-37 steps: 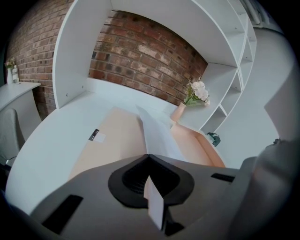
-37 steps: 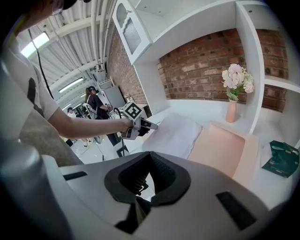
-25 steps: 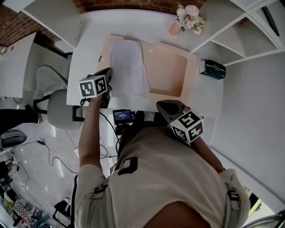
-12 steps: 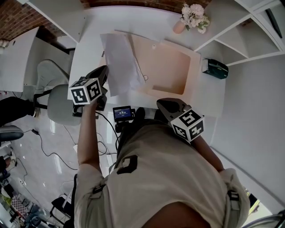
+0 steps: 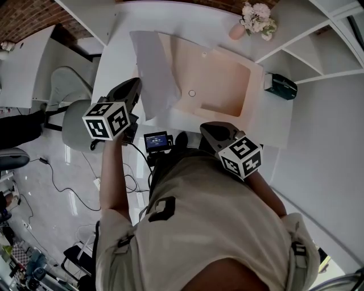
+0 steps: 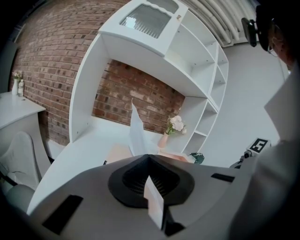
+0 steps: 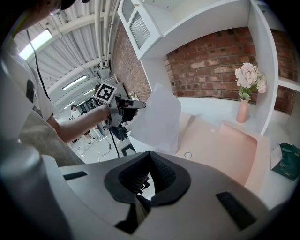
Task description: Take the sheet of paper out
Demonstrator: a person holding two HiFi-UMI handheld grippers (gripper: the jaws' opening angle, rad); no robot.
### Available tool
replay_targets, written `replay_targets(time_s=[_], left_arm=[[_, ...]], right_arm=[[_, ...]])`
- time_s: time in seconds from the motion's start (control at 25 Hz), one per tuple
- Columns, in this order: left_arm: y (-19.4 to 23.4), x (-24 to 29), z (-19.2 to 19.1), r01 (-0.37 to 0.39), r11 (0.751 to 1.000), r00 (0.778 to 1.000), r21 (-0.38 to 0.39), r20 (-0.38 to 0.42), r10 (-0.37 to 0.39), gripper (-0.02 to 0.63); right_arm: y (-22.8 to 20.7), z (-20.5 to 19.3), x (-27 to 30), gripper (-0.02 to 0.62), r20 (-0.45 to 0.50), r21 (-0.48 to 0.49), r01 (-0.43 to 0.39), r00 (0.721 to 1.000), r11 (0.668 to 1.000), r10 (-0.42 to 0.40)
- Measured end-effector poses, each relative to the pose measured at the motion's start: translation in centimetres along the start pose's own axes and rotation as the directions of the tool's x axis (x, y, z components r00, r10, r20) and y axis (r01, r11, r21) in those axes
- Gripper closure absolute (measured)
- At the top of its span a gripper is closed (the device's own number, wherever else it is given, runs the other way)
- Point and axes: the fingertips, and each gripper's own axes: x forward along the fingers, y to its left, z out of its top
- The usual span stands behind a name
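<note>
A white counter ran beneath white shelves, with a brick wall behind. At the counter's far edge stood a pink vase of pale flowers. A dark green box lay at the right end, close to the shelves. A grey chair stood to the left, beside the counter. A small lit screen sat just below the counter's near edge. Cables trailed over the glossy floor.
</note>
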Motion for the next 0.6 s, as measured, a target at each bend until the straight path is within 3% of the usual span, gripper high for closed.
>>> replay_targets(time_s=[0.6], left_arm=[[-4.1,-3.2,1.8,0.091,0.995,0.990,0.044,0.103,-0.095,0.592]], right_arm=[[0.7,-0.8,-1.0,0.577,0.047,0.017,0.000,0.999,1.000,-0.001]])
